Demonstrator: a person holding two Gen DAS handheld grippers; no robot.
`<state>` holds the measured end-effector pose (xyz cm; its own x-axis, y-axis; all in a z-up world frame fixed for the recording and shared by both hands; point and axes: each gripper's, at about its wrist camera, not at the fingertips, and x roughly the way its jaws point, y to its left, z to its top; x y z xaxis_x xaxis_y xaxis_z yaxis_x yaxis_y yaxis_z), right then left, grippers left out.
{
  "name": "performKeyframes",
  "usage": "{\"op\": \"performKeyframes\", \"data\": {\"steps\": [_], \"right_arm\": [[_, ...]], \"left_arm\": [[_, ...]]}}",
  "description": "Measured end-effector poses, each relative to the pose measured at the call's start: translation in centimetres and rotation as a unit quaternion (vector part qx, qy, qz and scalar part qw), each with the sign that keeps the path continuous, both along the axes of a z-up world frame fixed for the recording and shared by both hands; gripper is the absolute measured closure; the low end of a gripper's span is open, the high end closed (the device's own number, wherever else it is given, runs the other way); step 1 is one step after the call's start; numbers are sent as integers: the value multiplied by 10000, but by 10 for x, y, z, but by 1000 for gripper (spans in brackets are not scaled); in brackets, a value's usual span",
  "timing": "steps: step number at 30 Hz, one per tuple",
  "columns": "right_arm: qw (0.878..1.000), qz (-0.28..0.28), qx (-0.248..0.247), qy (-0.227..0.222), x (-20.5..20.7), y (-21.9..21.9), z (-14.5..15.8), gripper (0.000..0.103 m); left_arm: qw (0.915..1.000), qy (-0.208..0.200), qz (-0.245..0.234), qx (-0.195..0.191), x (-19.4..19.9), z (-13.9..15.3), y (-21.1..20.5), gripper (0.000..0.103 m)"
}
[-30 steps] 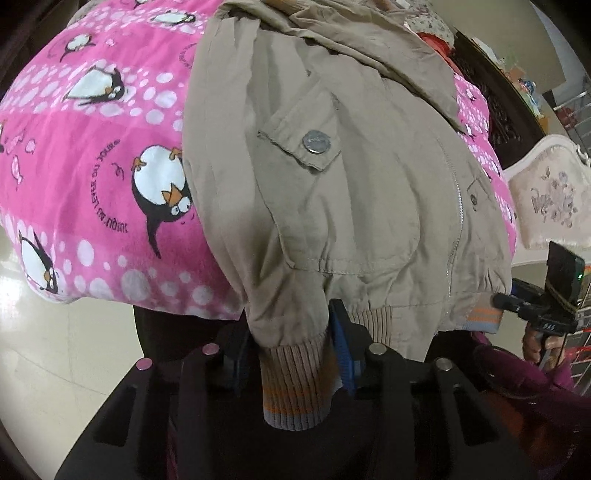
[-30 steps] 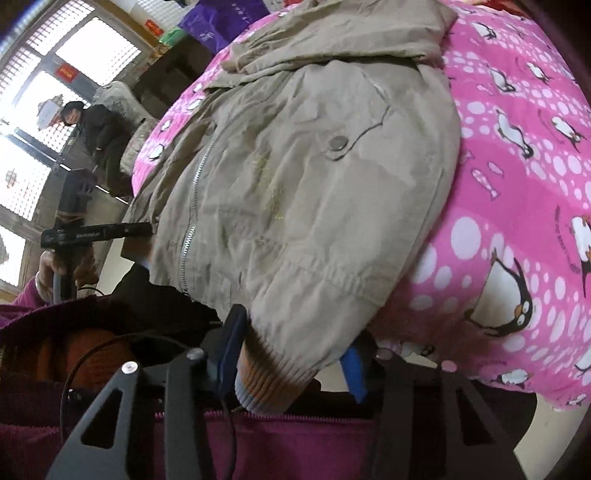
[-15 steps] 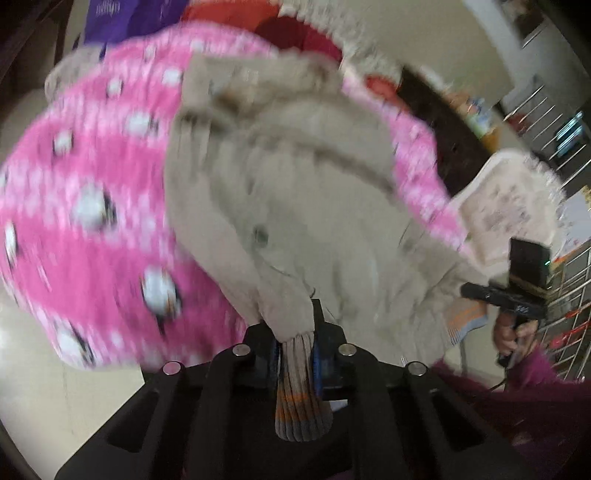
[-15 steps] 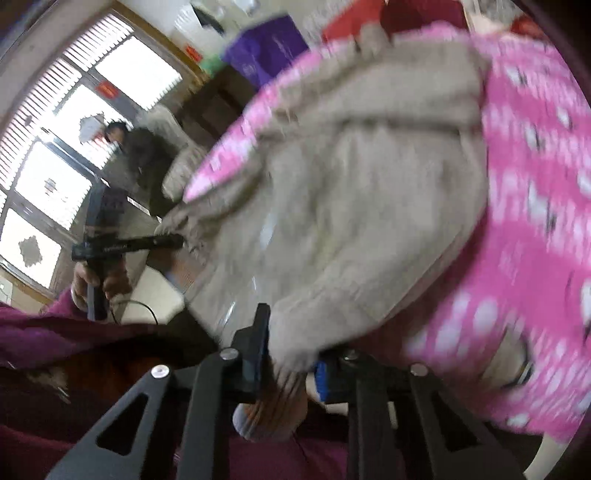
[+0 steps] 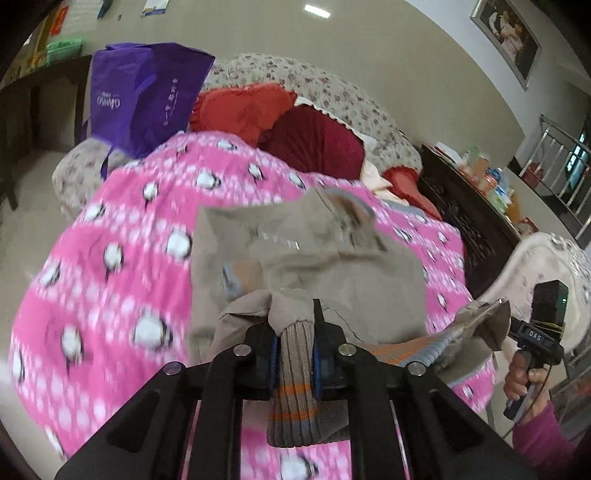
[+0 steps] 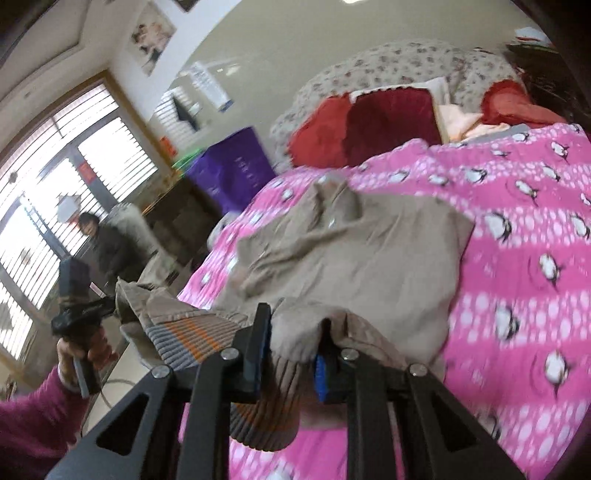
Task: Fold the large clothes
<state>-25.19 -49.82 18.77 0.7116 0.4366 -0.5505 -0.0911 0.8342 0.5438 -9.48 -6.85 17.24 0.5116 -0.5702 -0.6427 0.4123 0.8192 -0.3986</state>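
The left gripper point(image 5: 295, 354) has its jaws squeezed tight on the jacket's point(image 5: 343, 273) stripy knit hem. The right gripper point(image 6: 291, 350) has its jaws clamped on the same hem too. The tan jacket lies bunched up just past both jaws, on the pink penguin blanket point(image 6: 517, 229).

A lived-in home, most likely a sitting room. Ahead of the tool a floral-upholstered sofa point(image 5: 332, 96) carries red cushions point(image 5: 243, 110) and a pink penguin-print blanket point(image 5: 122, 266). A framed photograph point(image 5: 508, 35) hangs on the wall up to the right, a purple shopping bag point(image 5: 144, 92) stands to the left, and large slatted windows point(image 6: 40, 206) light the far side.
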Motion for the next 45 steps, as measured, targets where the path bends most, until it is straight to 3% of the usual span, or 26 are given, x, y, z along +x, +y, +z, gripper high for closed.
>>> {"op": "performKeyframes", "data": {"steps": [6, 13, 14, 15, 18, 22, 24, 26, 29, 31, 33, 36, 39, 40, 42, 45], "right_arm": [[9973, -634, 179, 331, 74, -36, -20, 83], [9938, -904, 319, 565, 152, -61, -44, 83], [9931, -926, 308, 650, 167, -67, -50, 81], [9920, -987, 278, 735, 174, -70, -54, 73], [9865, -1361, 197, 889, 181, -83, -60, 62], [9880, -1413, 408, 471, 147, -91, -43, 58], [9953, -871, -53, 417, 136, -69, -38, 58], [9965, -433, -504, 504, 135, -46, -43, 58], [9896, 214, -1170, 814, 161, -1, -71, 58], [9837, 147, -1509, 963, 189, 14, -84, 58], [9835, -198, -1559, 901, 219, 12, -88, 59], [9811, -923, -1381, 988, 254, -6, -89, 59], [9847, -765, -1257, 931, 248, 4, -80, 58], [9859, -522, -1411, 727, 240, 15, -72, 56], [9829, -137, -1793, 391, 226, 39, -61, 38], [9718, 199, -2321, 355, 231, 70, -63, 32]], "left_arm": [[9997, 135, 171, 113, 71, -14, -31, 102], [9986, 62, 443, 267, 146, -32, -66, 101], [9987, 128, 472, 142, 154, -38, -66, 99], [9983, 274, 506, -21, 167, -48, -67, 96], [9949, 703, 697, 215, 192, -68, -72, 85], [9963, 576, 580, 280, 183, -62, -68, 71], [9974, 366, 506, 360, 171, -53, -65, 52], [9975, 230, 586, 326, 167, -46, -59, 43], [9964, 262, 765, 259, 170, -39, -47, 43], [9956, 291, 883, 139, 169, -34, -36, 43], [9955, 355, 876, 91, 164, -33, -28, 43], [9955, 470, 740, 352, 150, -38, -24, 43], [9962, 525, 378, 588, 130, -53, -25, 43], [9956, 526, 293, 713, 124, -60, -26, 43], [9934, 515, 129, 1013, 113, -77, -32, 43], [9884, 583, -10, 1405, 107, -100, -44, 43]]}}
